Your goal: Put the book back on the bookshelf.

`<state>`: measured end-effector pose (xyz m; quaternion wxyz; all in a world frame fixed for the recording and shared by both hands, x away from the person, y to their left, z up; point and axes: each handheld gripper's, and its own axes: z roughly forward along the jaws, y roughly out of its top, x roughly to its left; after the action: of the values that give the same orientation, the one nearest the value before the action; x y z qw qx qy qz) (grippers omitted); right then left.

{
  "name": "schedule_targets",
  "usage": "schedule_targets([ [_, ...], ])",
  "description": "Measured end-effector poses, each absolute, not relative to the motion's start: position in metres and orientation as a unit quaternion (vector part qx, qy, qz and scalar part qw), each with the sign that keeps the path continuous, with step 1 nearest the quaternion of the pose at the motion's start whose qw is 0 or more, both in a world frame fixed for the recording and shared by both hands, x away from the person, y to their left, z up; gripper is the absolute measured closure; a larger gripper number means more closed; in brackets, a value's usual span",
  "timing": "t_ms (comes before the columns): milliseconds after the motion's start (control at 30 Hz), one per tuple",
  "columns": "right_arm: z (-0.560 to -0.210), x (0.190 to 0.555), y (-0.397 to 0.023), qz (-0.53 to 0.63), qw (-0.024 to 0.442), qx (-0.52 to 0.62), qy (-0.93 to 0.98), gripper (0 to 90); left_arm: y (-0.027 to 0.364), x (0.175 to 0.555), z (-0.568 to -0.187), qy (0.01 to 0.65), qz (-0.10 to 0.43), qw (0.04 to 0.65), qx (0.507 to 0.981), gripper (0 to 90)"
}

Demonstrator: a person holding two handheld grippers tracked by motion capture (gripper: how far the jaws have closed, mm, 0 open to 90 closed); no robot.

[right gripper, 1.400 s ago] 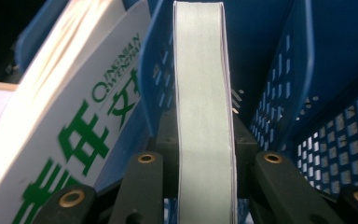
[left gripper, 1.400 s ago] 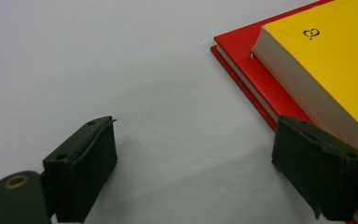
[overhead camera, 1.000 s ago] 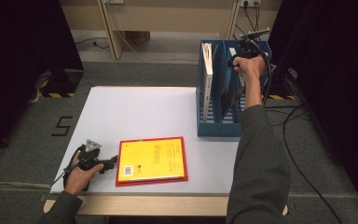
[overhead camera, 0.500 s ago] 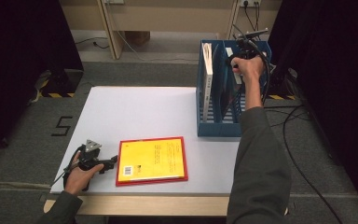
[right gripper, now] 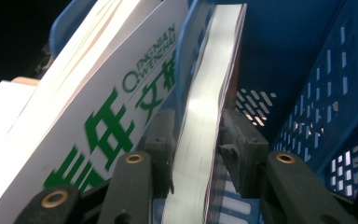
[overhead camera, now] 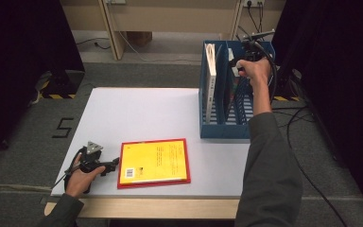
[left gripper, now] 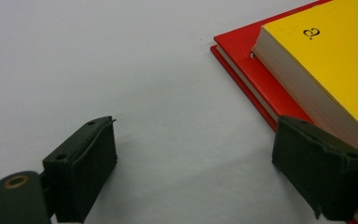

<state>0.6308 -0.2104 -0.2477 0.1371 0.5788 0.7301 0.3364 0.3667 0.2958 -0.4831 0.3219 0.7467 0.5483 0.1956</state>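
**Book stands in the blue rack, right jaws loosening around it**

At the far right of the table, the right gripper sits over the blue file rack. In the right gripper view its jaws stand on either side of a thin book upright in a rack slot; they have just been opening, and a slight gap shows beside the pages. A white magazine with green lettering leans in the next slot.

Near the left front edge, the left gripper rests on the table, jaws wide apart, just beside a yellow book lying flat on a red one.
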Motion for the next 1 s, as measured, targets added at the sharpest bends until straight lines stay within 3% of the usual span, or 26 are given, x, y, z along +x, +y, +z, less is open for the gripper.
schedule_targets([
  [467,-0.255,0.589,-0.229,0.365,0.102,0.548,0.746,55.7,0.296,0.367,-0.483,0.548,0.197,0.322,0.746,12.4],
  [633,-0.264,0.582,-0.229,0.359,0.098,0.539,0.756,57.3,0.296,0.367,-0.483,0.548,0.198,0.322,0.746,12.4],
  [800,-0.266,0.585,-0.226,0.356,0.109,0.541,0.754,64.6,0.296,0.367,-0.483,0.548,0.197,0.322,0.746,12.4],
  [1000,-0.265,0.587,-0.216,0.345,0.112,0.539,0.76,63.9,0.296,0.367,-0.483,0.548,0.197,0.322,0.746,12.4],
])
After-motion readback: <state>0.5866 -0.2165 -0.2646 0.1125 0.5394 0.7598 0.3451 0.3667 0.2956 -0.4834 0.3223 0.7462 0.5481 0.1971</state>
